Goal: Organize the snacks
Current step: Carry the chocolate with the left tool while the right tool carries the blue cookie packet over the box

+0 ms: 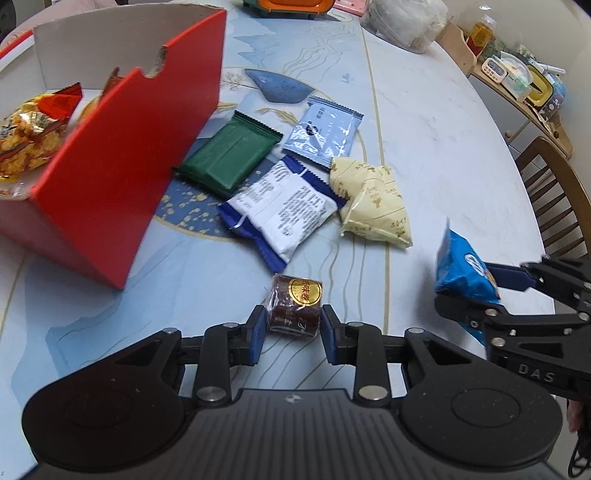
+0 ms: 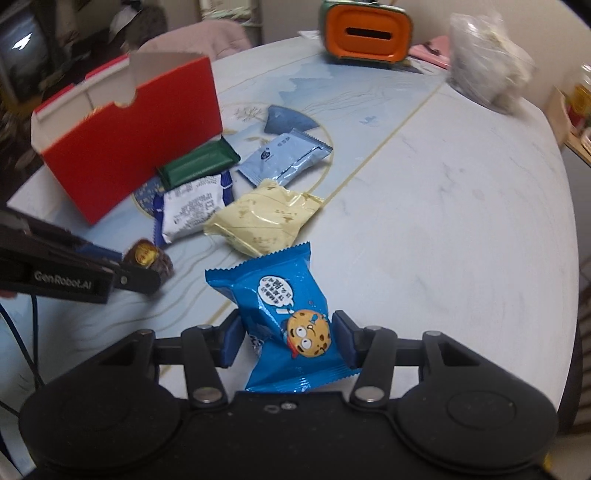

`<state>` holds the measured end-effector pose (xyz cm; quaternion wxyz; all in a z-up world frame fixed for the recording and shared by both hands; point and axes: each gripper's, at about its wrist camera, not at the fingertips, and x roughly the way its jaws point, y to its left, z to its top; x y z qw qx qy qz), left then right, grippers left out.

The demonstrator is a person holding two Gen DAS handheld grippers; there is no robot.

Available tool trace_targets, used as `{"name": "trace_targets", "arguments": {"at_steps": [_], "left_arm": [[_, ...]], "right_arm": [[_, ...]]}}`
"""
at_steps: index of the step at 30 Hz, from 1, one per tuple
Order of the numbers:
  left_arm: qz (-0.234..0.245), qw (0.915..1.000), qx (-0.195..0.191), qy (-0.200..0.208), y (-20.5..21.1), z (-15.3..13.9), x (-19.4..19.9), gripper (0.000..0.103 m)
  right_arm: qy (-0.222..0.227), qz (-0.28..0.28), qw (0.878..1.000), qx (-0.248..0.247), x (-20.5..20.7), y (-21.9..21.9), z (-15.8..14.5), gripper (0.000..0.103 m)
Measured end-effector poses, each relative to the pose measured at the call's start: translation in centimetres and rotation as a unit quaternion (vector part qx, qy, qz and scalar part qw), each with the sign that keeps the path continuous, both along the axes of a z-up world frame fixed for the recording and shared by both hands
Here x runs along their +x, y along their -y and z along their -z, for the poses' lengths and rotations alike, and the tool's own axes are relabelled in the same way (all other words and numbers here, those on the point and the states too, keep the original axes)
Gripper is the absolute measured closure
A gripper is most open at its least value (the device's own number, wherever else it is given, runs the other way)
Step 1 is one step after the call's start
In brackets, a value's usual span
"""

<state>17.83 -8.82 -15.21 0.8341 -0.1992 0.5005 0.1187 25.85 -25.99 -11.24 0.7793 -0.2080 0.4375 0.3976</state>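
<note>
My left gripper (image 1: 293,318) is shut on a small brown wrapped snack (image 1: 295,306) with a gold label, just above the table. In the right wrist view this snack (image 2: 151,258) shows at the tip of the left gripper (image 2: 146,271). My right gripper (image 2: 286,332) is shut on a blue cookie packet (image 2: 280,306), lifted off the table. An open red box (image 1: 122,147) stands at the left, with a golden snack bag (image 1: 29,129) inside. On the table lie a green packet (image 1: 229,155), a light blue packet (image 1: 323,134), a white-and-blue packet (image 1: 284,206) and a cream packet (image 1: 373,203).
An orange-fronted container (image 2: 365,33) and a clear plastic bag (image 2: 487,59) stand at the far side of the round table (image 2: 461,221). A wooden chair (image 1: 554,195) is beyond the table's right edge, and a cluttered shelf (image 1: 517,81) behind it.
</note>
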Motion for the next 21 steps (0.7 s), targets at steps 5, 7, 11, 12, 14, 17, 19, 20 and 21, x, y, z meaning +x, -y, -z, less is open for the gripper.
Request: {"name": "trace_targets", "arguments": {"at_steps": [5,7,11,12,14,17,19,20,21], "left_arm": [[0.001,1.0000,0.000,0.006,-0.9,-0.8,-1.5,0.073],[0.007,0.9999,0.005,0.013,-1.2,-1.3,-2.1,0.073],[0.020,0.9996,0.010,0.014,-1.6,-1.9,-3.2,0.074],[0.022,0.9996,0.006,0.015,-1.8,-2.0,-3.5,0.074],[0.027,0.9995,0.001,0.018,-2.3,-2.4,-4.0,0.074],[0.031,0.9993,-0.004,0.022,-3.1,-3.2,-4.6,0.074],[0.034,0.9991,-0.003,0.025,-3.7,-3.9,-5.0,0.074],[0.036,0.9990,-0.005,0.026,-4.0,-4.3,-5.2,0.074],[0.038,0.9988,-0.007,0.029,-4.3,-4.8,-5.4,0.075]], "right_arm": [[-0.014,0.047,0.999,0.018,-1.9,0.6,-0.9,0.053],[-0.016,0.059,0.998,0.026,-2.7,0.7,-1.3,0.053],[-0.018,0.082,0.995,0.044,-4.2,0.7,-2.4,0.053],[-0.019,0.088,0.995,0.048,-4.5,0.8,-2.6,0.053],[-0.022,0.099,0.993,0.056,-5.2,0.7,-3.1,0.053],[-0.022,0.113,0.991,0.062,-6.2,0.5,-3.8,0.053],[-0.021,0.119,0.991,0.065,-6.7,0.3,-4.4,0.053],[-0.020,0.123,0.990,0.067,-6.9,0.1,-4.7,0.053],[-0.019,0.125,0.990,0.069,-7.1,-0.1,-5.0,0.053]]}}
